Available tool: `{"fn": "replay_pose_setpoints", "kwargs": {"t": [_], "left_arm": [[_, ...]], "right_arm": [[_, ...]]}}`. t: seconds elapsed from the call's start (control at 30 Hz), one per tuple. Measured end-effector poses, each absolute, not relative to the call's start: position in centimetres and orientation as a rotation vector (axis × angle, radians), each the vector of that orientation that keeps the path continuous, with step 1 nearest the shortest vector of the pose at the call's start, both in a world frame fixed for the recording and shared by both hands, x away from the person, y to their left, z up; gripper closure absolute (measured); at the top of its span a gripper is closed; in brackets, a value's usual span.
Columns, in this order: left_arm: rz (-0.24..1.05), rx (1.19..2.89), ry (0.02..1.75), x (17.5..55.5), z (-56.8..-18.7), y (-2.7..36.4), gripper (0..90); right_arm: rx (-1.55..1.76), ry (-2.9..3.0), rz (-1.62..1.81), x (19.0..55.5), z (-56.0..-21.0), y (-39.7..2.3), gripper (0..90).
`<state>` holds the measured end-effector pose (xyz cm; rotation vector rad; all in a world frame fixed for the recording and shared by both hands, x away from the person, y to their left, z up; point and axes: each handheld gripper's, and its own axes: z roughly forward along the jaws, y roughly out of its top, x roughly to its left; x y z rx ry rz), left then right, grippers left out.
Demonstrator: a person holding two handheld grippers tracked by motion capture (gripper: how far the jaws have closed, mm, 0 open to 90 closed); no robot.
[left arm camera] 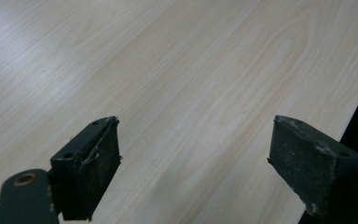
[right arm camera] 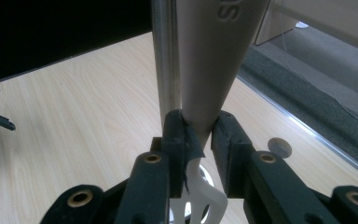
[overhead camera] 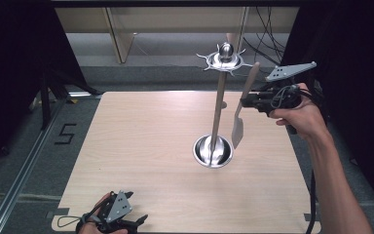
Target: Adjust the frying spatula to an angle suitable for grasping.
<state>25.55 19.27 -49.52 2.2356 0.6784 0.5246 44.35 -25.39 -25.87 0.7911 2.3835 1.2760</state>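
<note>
A metal utensil stand rises from the middle of the wooden table (overhead camera: pixel 141 141): round shiny base (overhead camera: pixel 213 151), thin pole (overhead camera: pixel 218 105), ring of hooks with a ball on top (overhead camera: pixel 225 58). My right gripper (overhead camera: pixel 246 101) hangs just right of the pole, shut on the beige handle of a spatula (overhead camera: pixel 237 127) whose pale blade points down above the base. In the right gripper view the pads (right arm camera: pixel 177 135) pinch the handle (right arm camera: pixel 214 60) right beside the pole (right arm camera: pixel 165 60). My left gripper (overhead camera: pixel 139 222) rests open at the table's front left edge, nothing between its pads (left arm camera: pixel 93 158).
Dark curtains flank both sides. Grey floor with a "5" mark (overhead camera: pixel 65 134) lies left of the table, a metal rail beside it. Wooden furniture legs (overhead camera: pixel 119 34) and cables (overhead camera: pixel 268 34) stand beyond the far edge. The table's right edge (right arm camera: pixel 279 116) runs close to the right gripper.
</note>
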Motion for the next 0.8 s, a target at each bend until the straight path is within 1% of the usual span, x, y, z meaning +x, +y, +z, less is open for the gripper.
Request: {"fn": "replay_pose_setpoints", "kwargs": {"t": [0.6, 0.8], "left_arm": [[0.524, 2.240, 0.673, 25.6, -49.5, 19.3, 15.4], [0.521, 2.236, 0.676, 25.6, -49.5, 19.3, 15.4]], "right_arm": [[0.773, 2.452, 1.222, 45.1, -25.1, -24.7, 76.1], [0.773, 2.465, 1.222, 45.2, -25.4, -24.4, 76.0]]}}
